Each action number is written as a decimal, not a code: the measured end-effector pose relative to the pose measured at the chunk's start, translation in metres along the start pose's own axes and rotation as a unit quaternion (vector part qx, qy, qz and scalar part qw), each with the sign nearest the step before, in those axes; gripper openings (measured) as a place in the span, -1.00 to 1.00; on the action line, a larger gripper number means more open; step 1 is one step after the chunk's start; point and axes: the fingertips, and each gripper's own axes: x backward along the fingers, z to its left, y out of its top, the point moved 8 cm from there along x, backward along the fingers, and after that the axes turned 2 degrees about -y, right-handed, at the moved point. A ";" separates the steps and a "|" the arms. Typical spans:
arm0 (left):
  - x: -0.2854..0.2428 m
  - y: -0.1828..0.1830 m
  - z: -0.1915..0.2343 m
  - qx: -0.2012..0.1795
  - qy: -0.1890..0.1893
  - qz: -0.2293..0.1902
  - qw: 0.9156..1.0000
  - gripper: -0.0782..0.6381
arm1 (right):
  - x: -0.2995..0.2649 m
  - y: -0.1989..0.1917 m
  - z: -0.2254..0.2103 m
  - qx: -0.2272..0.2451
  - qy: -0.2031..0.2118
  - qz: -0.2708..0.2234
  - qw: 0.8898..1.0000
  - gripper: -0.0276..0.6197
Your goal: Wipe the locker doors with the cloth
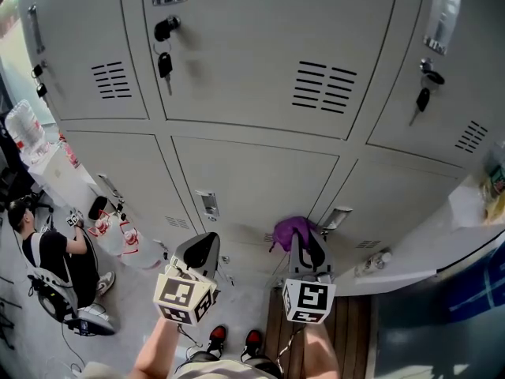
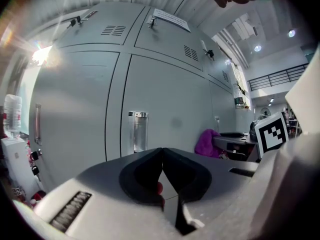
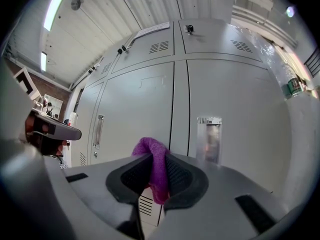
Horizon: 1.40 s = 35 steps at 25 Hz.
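The right tool (image 3: 159,170) pinches the purple cloth (image 3: 150,149); the left tool (image 2: 162,156) is closed and empty. At lower centre the cloth is held near the locker doors (image 1: 252,172), so the wiping likely all remains.

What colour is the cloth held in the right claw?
The cloth is purple, clearest in the right gripper view.

Head view looks steeply down the lockers (image 1: 260,172); both gripper views face them low, near — apparently the same doors.
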 end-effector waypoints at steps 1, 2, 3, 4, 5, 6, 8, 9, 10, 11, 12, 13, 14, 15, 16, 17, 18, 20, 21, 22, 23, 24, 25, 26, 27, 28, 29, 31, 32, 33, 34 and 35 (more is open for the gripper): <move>0.002 0.001 -0.001 -0.002 -0.001 -0.003 1.000 -0.72 | 0.001 0.001 0.001 0.000 0.006 -0.003 1.000 -0.68; 0.005 0.003 -0.002 -0.005 -0.002 -0.007 1.000 -0.72 | 0.004 0.002 0.001 0.000 0.012 -0.008 1.000 -0.68; 0.007 0.004 -0.004 -0.008 -0.003 -0.010 1.000 -0.72 | 0.007 0.005 0.001 -0.001 0.015 -0.013 1.000 -0.68; 0.010 0.006 -0.006 -0.011 -0.003 -0.013 1.000 -0.72 | 0.010 0.007 0.000 -0.001 0.017 -0.018 1.000 -0.69; 0.013 0.007 -0.007 -0.013 -0.003 -0.016 1.000 -0.72 | 0.014 0.010 0.000 -0.001 0.017 -0.024 1.000 -0.69; 0.015 0.008 -0.009 -0.015 -0.002 -0.018 1.000 -0.72 | 0.017 0.014 0.000 0.000 0.018 -0.030 0.999 -0.69; 0.021 0.010 -0.013 -0.020 -0.003 -0.021 1.000 -0.72 | 0.026 0.020 -0.001 0.002 0.021 -0.041 0.999 -0.69; 0.024 0.011 -0.015 -0.022 -0.004 -0.024 0.999 -0.72 | 0.032 0.023 -0.001 0.002 0.023 -0.045 0.999 -0.68; 0.028 0.012 -0.018 -0.024 -0.003 -0.026 0.999 -0.72 | 0.038 0.026 -0.002 0.001 0.025 -0.049 0.998 -0.68; 0.032 0.013 -0.021 -0.026 -0.003 -0.029 0.999 -0.72 | 0.044 0.028 -0.003 0.000 0.026 -0.053 0.998 -0.68; 0.036 0.014 -0.024 -0.027 -0.002 -0.031 0.999 -0.72 | 0.051 0.030 -0.005 0.000 0.027 -0.057 0.998 -0.68; 0.040 0.015 -0.027 -0.028 -0.002 -0.034 0.999 -0.72 | 0.057 0.030 -0.006 0.001 0.028 -0.060 0.998 -0.68; 0.044 0.015 -0.030 -0.029 -0.002 -0.037 0.999 -0.72 | 0.063 0.029 -0.008 0.001 0.029 -0.061 0.998 -0.68; 0.048 0.015 -0.033 -0.030 -0.002 -0.040 0.999 -0.72 | 0.070 0.027 -0.009 0.001 0.030 -0.060 0.998 -0.68; 0.052 0.015 -0.036 -0.033 -0.001 -0.042 0.999 -0.72 | 0.076 0.025 -0.010 0.002 0.032 -0.060 0.998 -0.68; 0.056 0.014 -0.038 -0.035 -0.001 -0.045 0.998 -0.72 | 0.083 0.022 -0.010 0.002 0.033 -0.059 0.998 -0.68; 0.060 0.013 -0.041 -0.036 -0.002 -0.046 0.998 -0.72 | 0.090 0.019 -0.010 0.003 0.035 -0.058 0.998 -0.68; 0.070 0.009 -0.047 -0.038 -0.003 -0.048 0.998 -0.72 | 0.104 0.012 -0.008 0.004 0.039 -0.054 0.998 -0.68; 0.075 0.007 -0.049 -0.038 -0.004 -0.048 0.998 -0.72 | 0.111 0.009 -0.007 0.005 0.039 -0.052 0.998 -0.68; 0.079 0.003 -0.051 -0.039 -0.004 -0.048 0.998 -0.72 | 0.118 0.007 -0.006 0.004 0.038 -0.050 0.998 -0.68; 0.083 0.000 -0.053 -0.040 -0.003 -0.046 0.998 -0.72 | 0.125 0.003 -0.006 0.002 0.036 -0.048 0.998 -0.68; 0.086 -0.004 -0.055 -0.041 -0.001 -0.044 0.998 -0.72 | 0.131 0.000 -0.006 -0.002 0.034 -0.047 0.998 -0.68; 0.089 -0.008 -0.056 -0.041 0.001 -0.042 0.998 -0.72 | 0.137 -0.004 -0.007 -0.007 0.032 -0.044 0.998 -0.68; 0.092 -0.011 -0.057 -0.039 0.004 -0.041 0.998 -0.72 | 0.143 -0.008 -0.008 -0.011 0.031 -0.041 0.999 -0.68; 0.094 -0.013 -0.058 -0.036 0.005 -0.039 0.999 -0.72 | 0.147 -0.011 -0.008 -0.014 0.030 -0.038 0.999 -0.68; 0.097 -0.015 -0.059 -0.033 0.006 -0.036 0.999 -0.72 | 0.150 -0.014 -0.008 -0.016 0.030 -0.034 0.999 -0.68; 0.099 -0.017 -0.060 -0.032 0.007 -0.034 0.999 -0.72 | 0.153 -0.017 -0.008 -0.018 0.030 -0.031 0.999 -0.68; 0.102 -0.021 -0.061 -0.031 0.009 -0.029 0.999 -0.72 | 0.157 -0.022 -0.007 -0.020 0.029 -0.026 0.999 -0.68; 0.103 -0.024 -0.061 -0.030 0.009 -0.026 0.999 -0.72 | 0.159 -0.024 -0.008 -0.021 0.028 -0.024 0.999 -0.68; 0.103 -0.026 -0.062 -0.030 0.008 -0.023 0.999 -0.72 | 0.160 -0.026 -0.008 -0.021 0.028 -0.022 0.999 -0.68; 0.103 -0.027 -0.063 -0.030 0.007 -0.021 0.999 -0.72 | 0.161 -0.027 -0.008 -0.021 0.027 -0.020 0.999 -0.68; 0.103 -0.028 -0.064 -0.030 0.007 -0.020 0.999 -0.72 | 0.161 -0.027 -0.008 -0.021 0.026 -0.019 0.999 -0.68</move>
